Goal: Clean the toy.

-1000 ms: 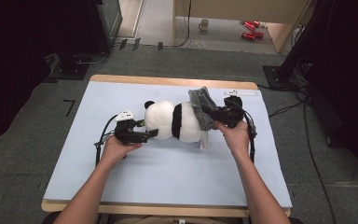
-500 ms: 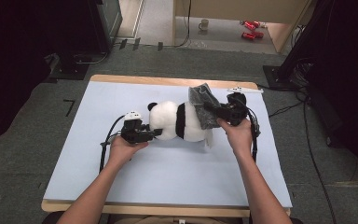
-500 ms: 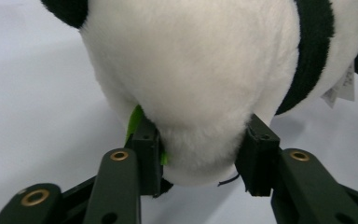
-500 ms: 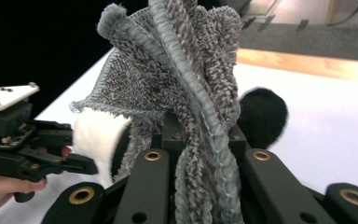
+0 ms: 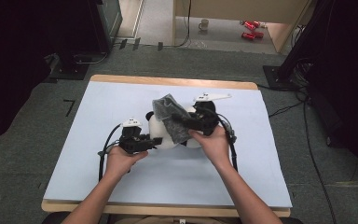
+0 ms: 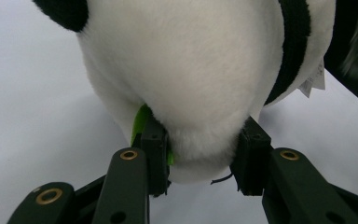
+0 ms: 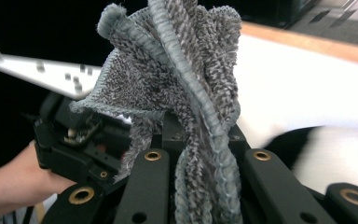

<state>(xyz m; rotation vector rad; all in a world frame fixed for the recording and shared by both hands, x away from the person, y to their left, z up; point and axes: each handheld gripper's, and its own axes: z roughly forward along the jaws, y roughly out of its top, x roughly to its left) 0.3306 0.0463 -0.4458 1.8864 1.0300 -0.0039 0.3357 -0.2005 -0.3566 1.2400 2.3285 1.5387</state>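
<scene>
**Inspector:** Nearest the person, what is recorded?

**Assistant:** The left gripper (image 5: 142, 141) is seen at the near-left end of the plush panda (image 5: 164, 135). In the left gripper view its jaws have just been closing and are now pinched on a rounded white part of the panda (image 6: 191, 93), the plush bulging between the pads, with a green tag beside one pad.

**Inspector:** And farther out?

**Assistant:** The right gripper (image 5: 192, 122) is held over the panda's far-right side. A grey knitted cloth (image 7: 182, 84) is clamped between its jaws, which are pressed nearly together on it; the cloth (image 5: 171, 116) is draped over the panda's top. The panda itself lies near the middle of the pale blue surface (image 5: 261, 163).

**Inspector:** Step in hand?

**Assistant:** It is judged that the panda is being steadied while the cloth is applied to it, for wiping or covering; which of the two cannot be told.

**Inspector:** Requirement for the next move?

**Assistant:** The left pinch should be maintained, and the cloth drawn across the plush without being released.
</scene>
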